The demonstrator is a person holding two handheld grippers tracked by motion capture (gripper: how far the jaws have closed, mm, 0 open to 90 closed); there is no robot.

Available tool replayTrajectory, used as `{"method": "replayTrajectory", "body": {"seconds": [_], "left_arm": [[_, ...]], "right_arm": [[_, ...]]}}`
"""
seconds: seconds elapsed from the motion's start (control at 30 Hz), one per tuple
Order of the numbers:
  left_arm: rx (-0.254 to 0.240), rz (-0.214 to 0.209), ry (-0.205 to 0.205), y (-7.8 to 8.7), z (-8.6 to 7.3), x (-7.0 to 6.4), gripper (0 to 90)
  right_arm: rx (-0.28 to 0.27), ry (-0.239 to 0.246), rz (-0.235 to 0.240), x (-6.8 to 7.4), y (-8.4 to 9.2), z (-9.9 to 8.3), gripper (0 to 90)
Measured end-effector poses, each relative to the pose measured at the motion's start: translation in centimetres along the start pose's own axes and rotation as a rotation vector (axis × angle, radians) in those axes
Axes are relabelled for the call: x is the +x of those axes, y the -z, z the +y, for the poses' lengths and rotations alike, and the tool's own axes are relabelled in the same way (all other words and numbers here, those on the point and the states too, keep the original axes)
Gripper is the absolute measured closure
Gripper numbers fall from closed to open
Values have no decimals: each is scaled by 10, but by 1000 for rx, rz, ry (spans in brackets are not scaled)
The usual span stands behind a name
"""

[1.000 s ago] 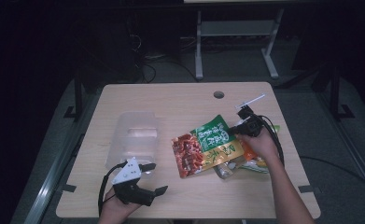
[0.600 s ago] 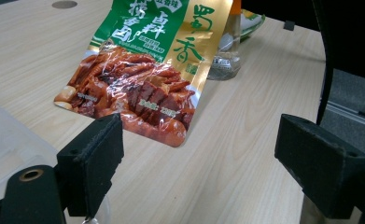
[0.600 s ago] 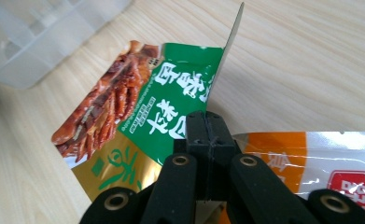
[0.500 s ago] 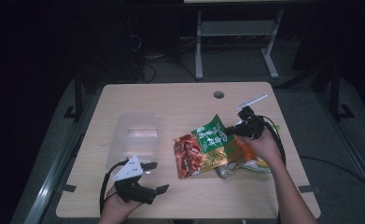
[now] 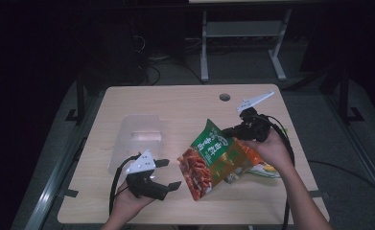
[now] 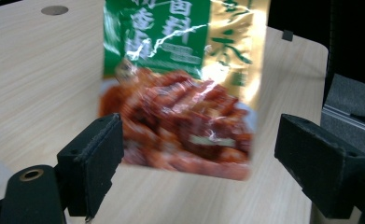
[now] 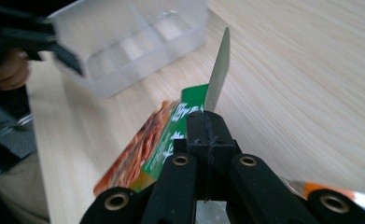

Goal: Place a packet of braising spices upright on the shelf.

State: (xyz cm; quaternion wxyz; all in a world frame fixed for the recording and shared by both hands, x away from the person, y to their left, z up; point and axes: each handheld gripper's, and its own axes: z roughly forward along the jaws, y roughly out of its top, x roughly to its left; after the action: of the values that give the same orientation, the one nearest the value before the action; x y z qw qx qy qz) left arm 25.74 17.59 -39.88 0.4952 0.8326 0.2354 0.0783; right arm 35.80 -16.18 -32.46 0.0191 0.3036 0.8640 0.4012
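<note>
Right gripper [image 5: 229, 130]: jaws pressed together on the top edge of the snack bag [image 5: 213, 158]. In the right gripper view the 2 pads meet on the bag's upper seam, with a thin strip of the seam standing up past the jaw tips. The bag [image 7: 159, 140] hangs from this grip, tilted, its lower end toward the person's side of the table.

Snack bag: green and gold at the top, red food print below. In the high view it sits above the right-centre of the table [image 5: 175, 103], lifted off a second packet [image 5: 264, 168] with orange and yellow print that lies flat beneath it, near the right hand [image 5: 269, 151].

Left gripper [image 5: 168, 173]: jaws wide apart, gripping nothing. It is held low at the near-left part of the table, pointing toward the bag. In the left gripper view the bag [image 6: 180, 88] hangs in front of and between the 2 pads, clear of both; whether its bottom edge touches the table cannot be told.

Clear plastic box [image 5: 139, 139]: sits on the table left of centre, beyond the left gripper, well apart from the bag. It also shows in the right gripper view [image 7: 133, 42], with the left hand [image 7: 7, 70] beside it.

Table: light wood, 1 round cable hole [image 5: 225, 97] near the far edge.
</note>
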Motion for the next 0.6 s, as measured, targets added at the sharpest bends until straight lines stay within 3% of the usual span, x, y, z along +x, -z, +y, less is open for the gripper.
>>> {"method": "replayTrajectory", "body": {"seconds": [0.27,0.3,0.5,0.6], "left_arm": [[-4,-20,18,-14,18,10,156],[-4,-24,23,-17,21,11,156],[29,-17,30,-35,36,18,183],[34,-34,68,-41,41,23,191]], "right_arm": [[36,104,43,29,0,20,899],[41,138,48,34,0,24,899],[41,181,78,44,1,29,899],[46,201,97,49,4,31,899]]}}
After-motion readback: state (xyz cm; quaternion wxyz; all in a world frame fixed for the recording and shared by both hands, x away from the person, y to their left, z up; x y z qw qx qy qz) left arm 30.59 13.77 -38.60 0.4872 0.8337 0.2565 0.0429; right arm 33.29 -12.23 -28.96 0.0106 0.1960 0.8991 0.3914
